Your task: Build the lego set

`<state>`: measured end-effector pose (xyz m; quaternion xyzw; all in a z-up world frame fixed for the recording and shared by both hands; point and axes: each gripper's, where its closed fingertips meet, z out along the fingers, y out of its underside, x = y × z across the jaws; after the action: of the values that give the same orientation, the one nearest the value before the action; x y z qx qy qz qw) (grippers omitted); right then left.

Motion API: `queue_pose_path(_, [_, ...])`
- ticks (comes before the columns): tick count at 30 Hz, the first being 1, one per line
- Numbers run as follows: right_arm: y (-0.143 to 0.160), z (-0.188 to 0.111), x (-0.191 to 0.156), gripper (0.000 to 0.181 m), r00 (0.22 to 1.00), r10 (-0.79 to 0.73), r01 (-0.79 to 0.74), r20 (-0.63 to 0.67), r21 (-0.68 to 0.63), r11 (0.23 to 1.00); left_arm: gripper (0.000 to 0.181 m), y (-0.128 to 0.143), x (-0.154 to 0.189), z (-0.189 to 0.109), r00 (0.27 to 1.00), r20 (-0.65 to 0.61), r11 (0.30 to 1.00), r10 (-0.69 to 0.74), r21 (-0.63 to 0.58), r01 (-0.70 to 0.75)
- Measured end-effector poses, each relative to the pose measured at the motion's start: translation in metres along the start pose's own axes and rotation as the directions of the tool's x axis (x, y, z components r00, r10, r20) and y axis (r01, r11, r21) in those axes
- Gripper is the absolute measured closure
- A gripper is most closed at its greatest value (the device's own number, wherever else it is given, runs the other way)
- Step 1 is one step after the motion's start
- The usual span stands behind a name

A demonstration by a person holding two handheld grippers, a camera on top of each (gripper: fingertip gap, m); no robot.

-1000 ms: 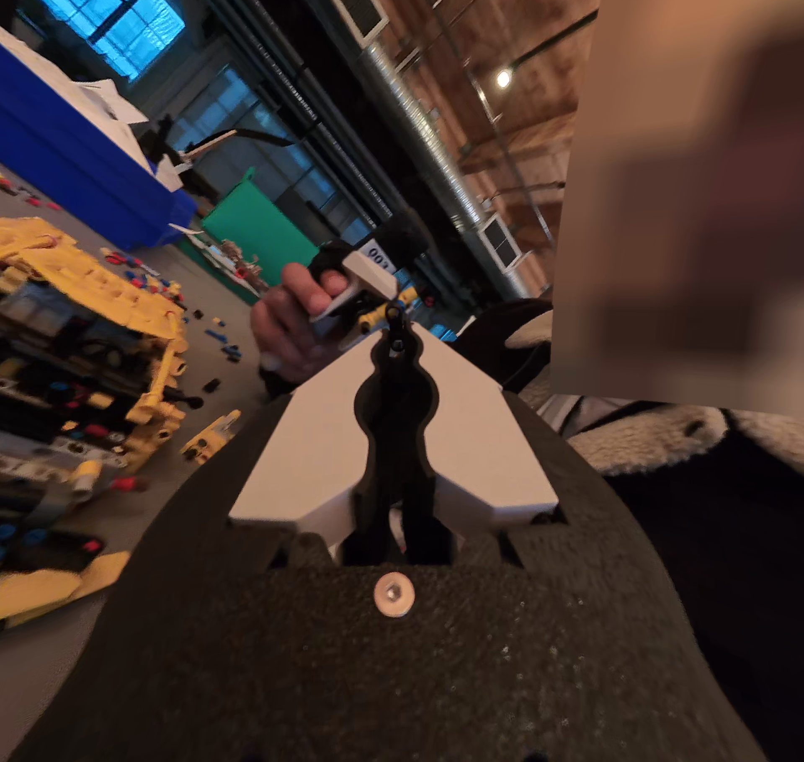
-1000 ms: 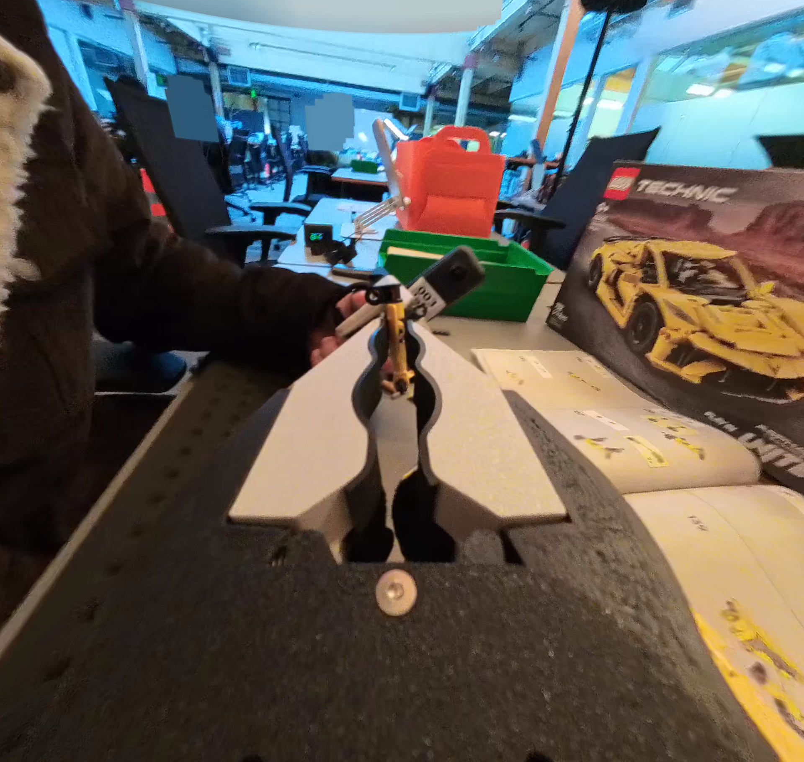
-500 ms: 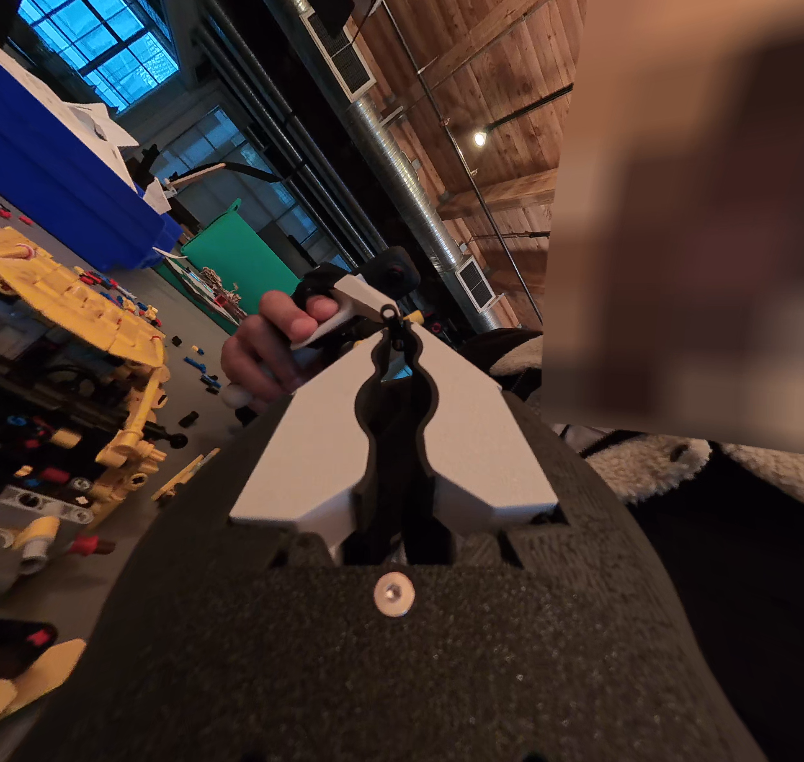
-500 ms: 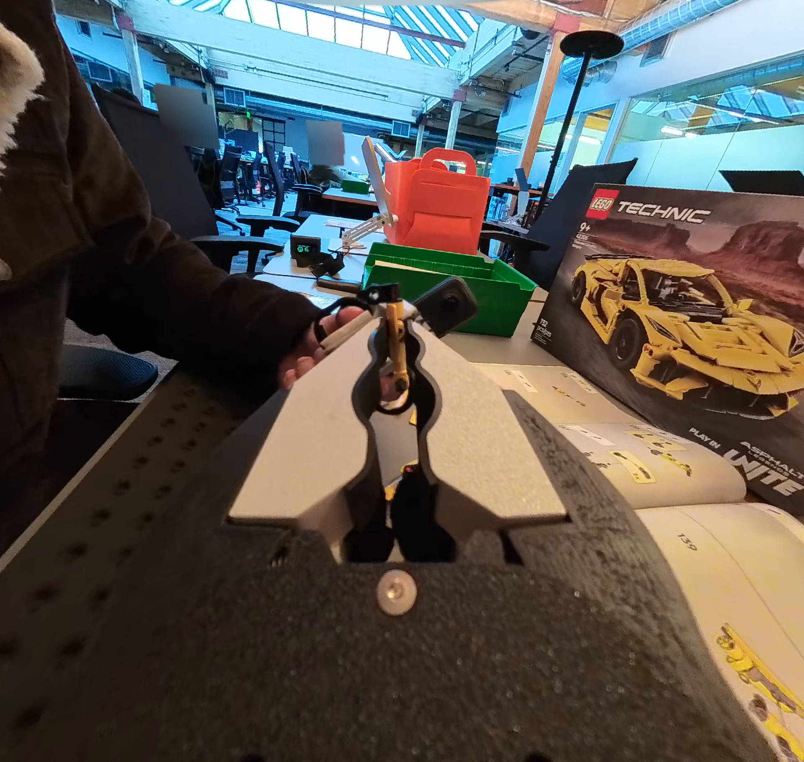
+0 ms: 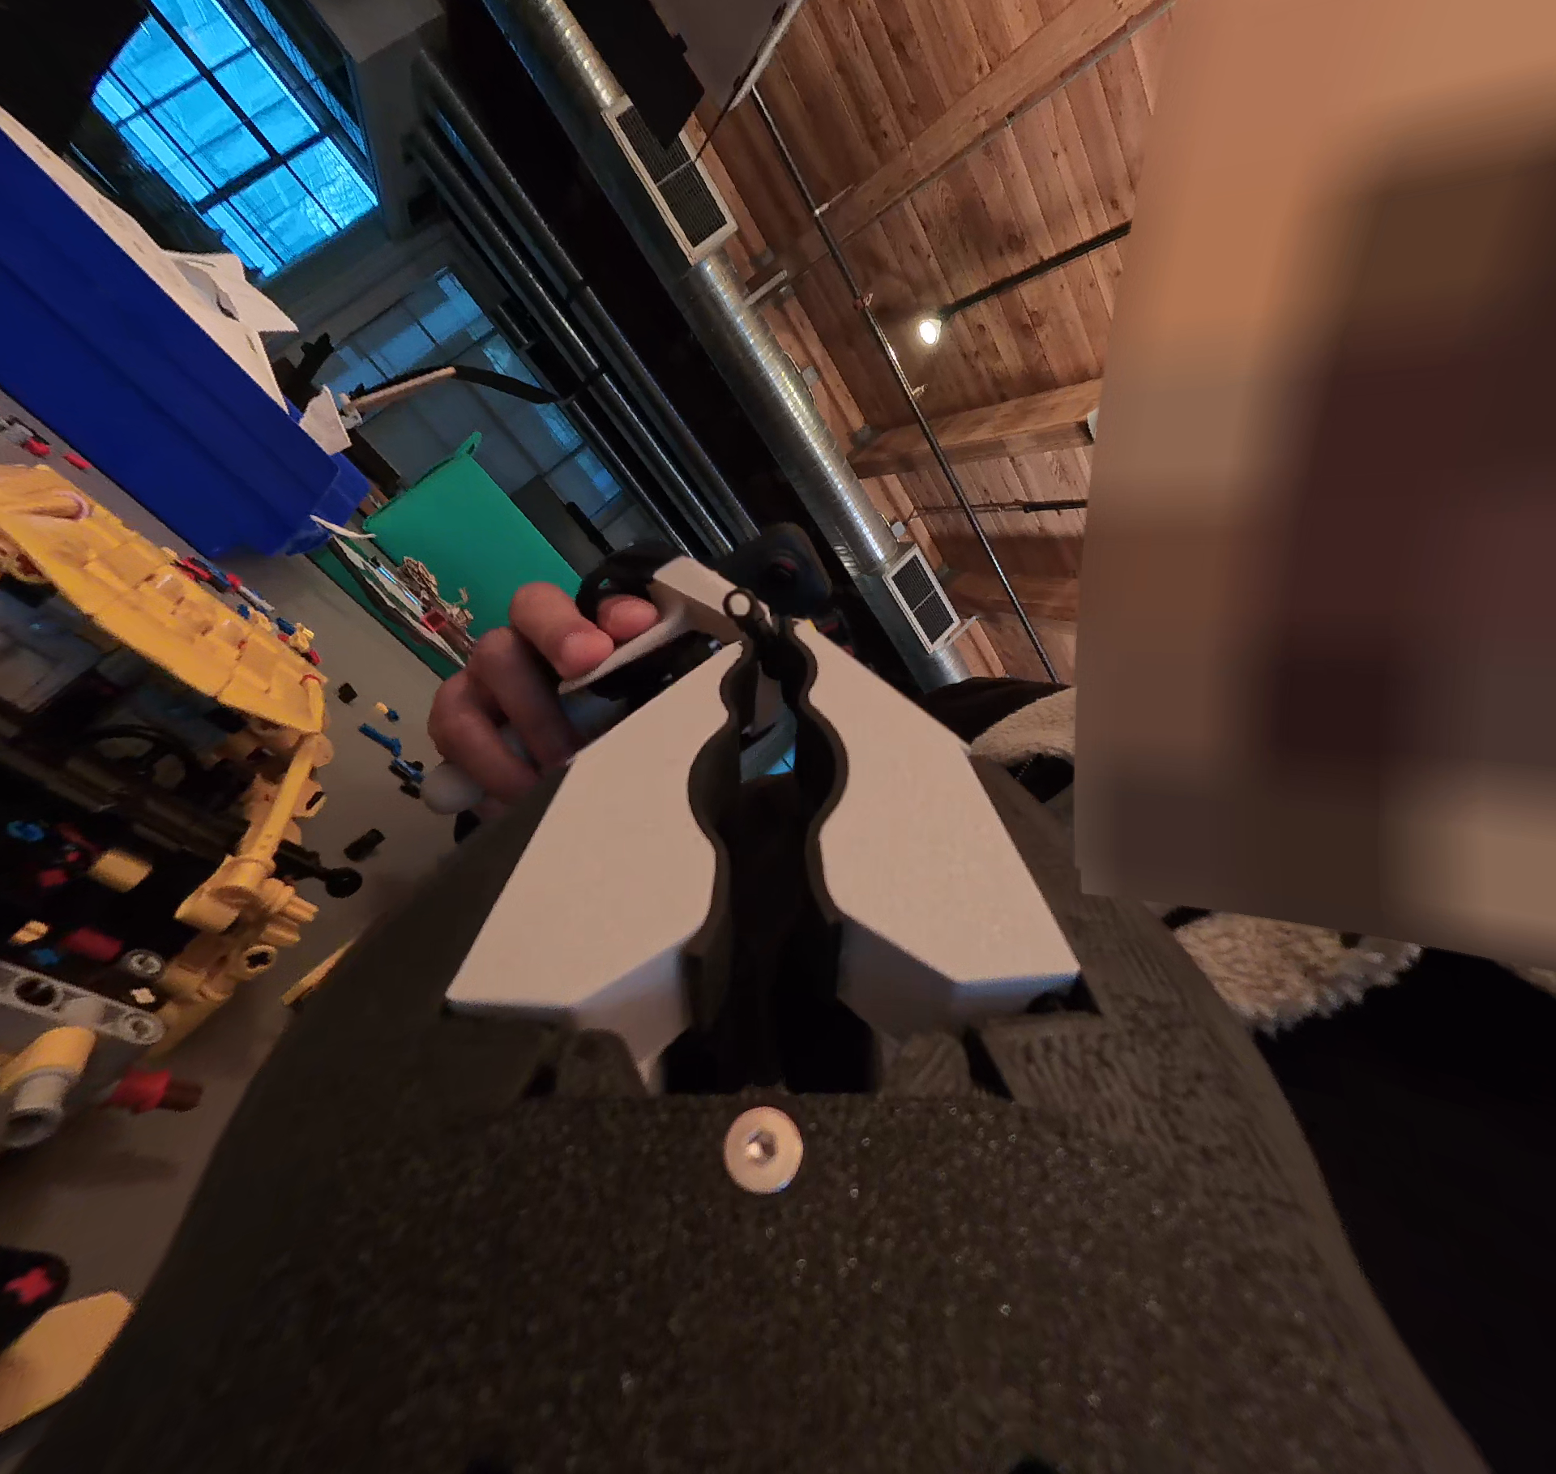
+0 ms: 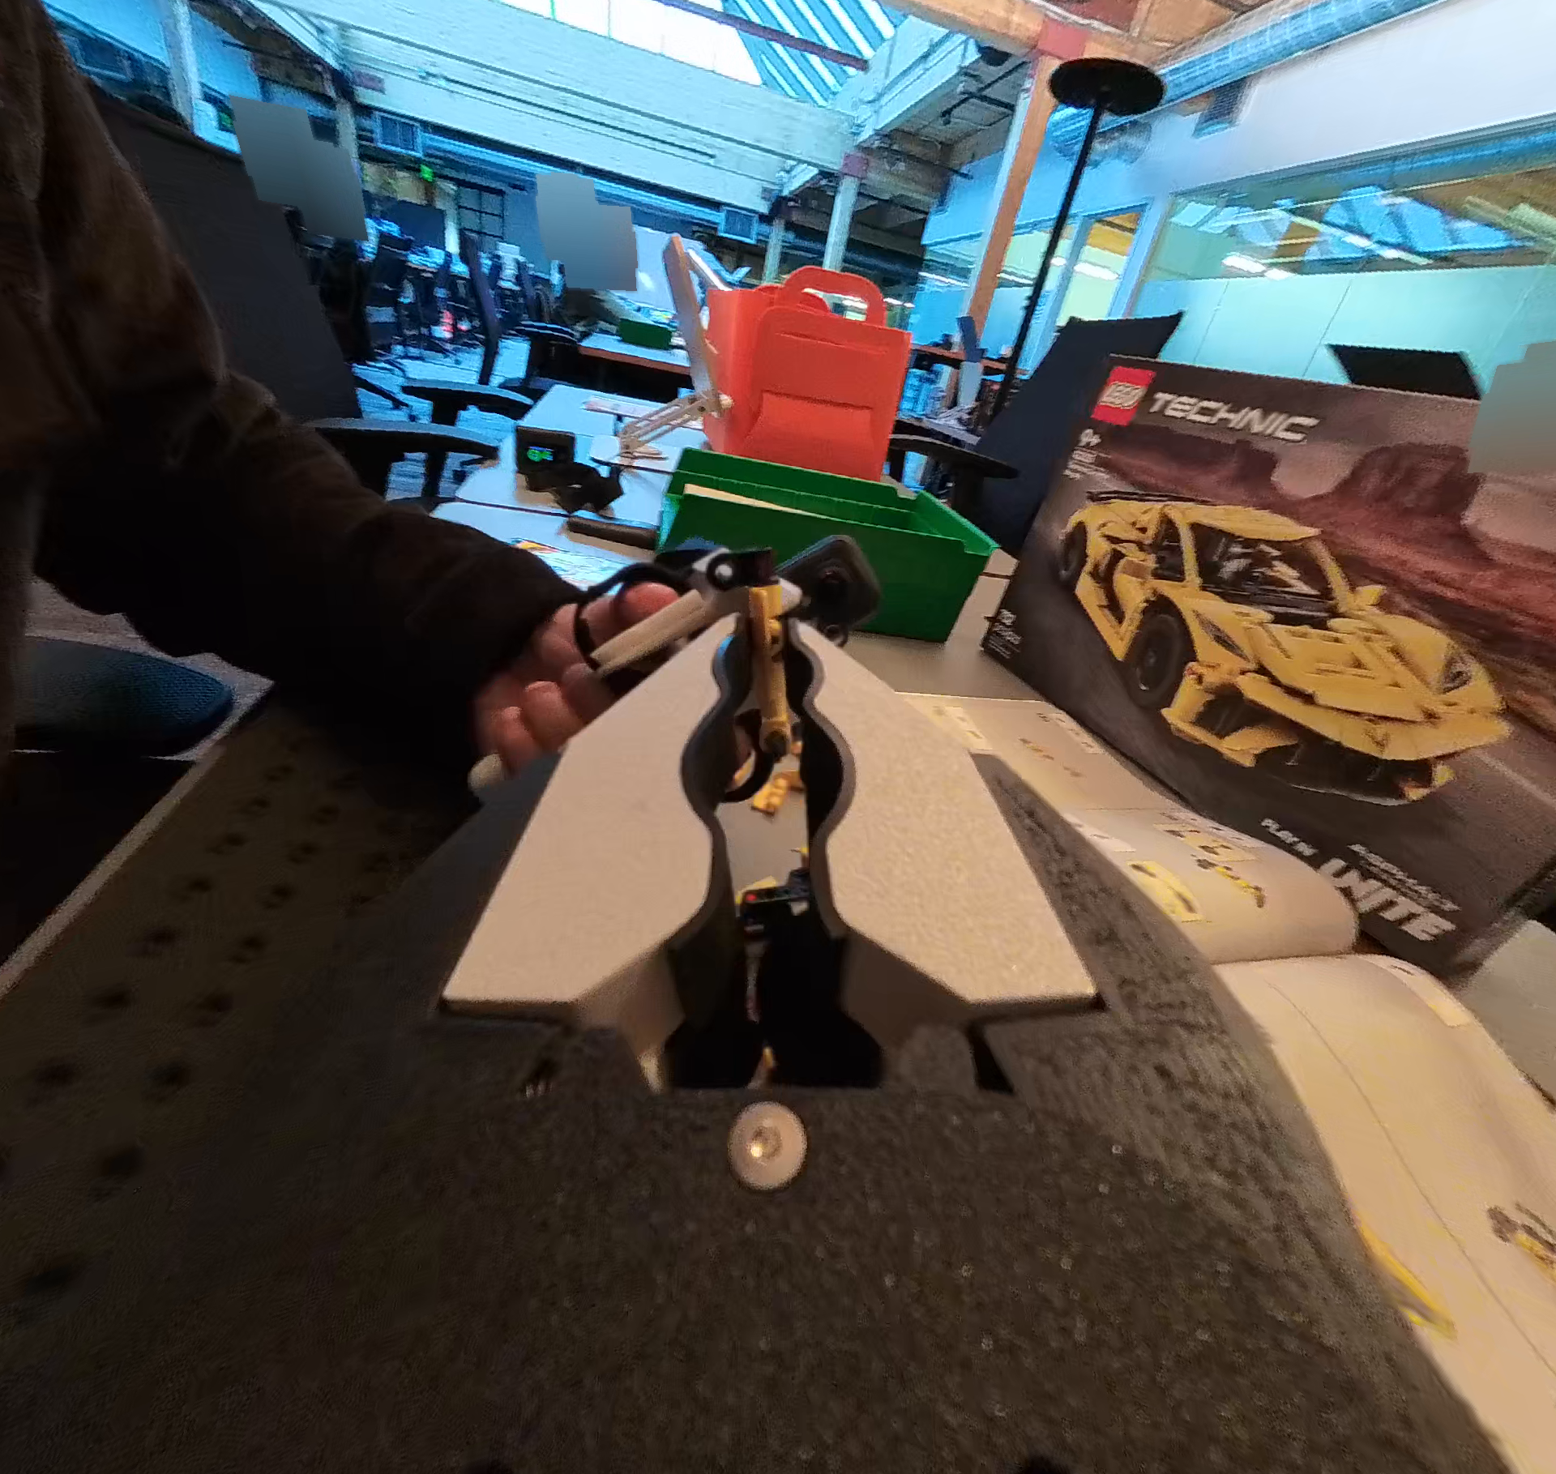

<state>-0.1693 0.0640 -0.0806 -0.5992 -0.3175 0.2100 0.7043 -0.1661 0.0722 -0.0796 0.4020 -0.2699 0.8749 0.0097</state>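
My right gripper (image 6: 762, 638) is shut on a thin yellow lego beam (image 6: 768, 663) that stands upright between its grey fingers. My left gripper (image 5: 762, 646) is shut on a small black lego piece (image 5: 744, 604) that sticks out past its tips. The two grippers point at each other, tip to tip, raised above the table. In the right wrist view the black piece (image 6: 745, 566) sits at the top end of the yellow beam, with the left gripper's white fingers (image 6: 648, 634) and a hand (image 6: 539, 693) behind it. The part-built yellow lego car (image 5: 168, 676) lies at the left.
Loose small pieces (image 5: 379, 726) lie on the grey table by the car. A blue bin (image 5: 126, 390) stands behind it. In the right wrist view are a green bin (image 6: 808, 541), an orange bag (image 6: 800, 373), the set's box (image 6: 1263, 634) and an open instruction booklet (image 6: 1179, 869).
Both grippers stay shut and tip to tip. The left wrist view has tipped further up toward the ceiling, and the right gripper's hand has shifted left and down in it.
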Motion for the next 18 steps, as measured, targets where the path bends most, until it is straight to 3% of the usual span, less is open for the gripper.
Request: queue_pose_path(18, [-0.0013,0.0029,0.0102,0.175,0.962,-0.217,0.208,-0.168,-0.071,0.976,0.177,-0.0095,-0.0036,0.0040,0.996,0.049,0.992,0.070,0.104,-0.075])
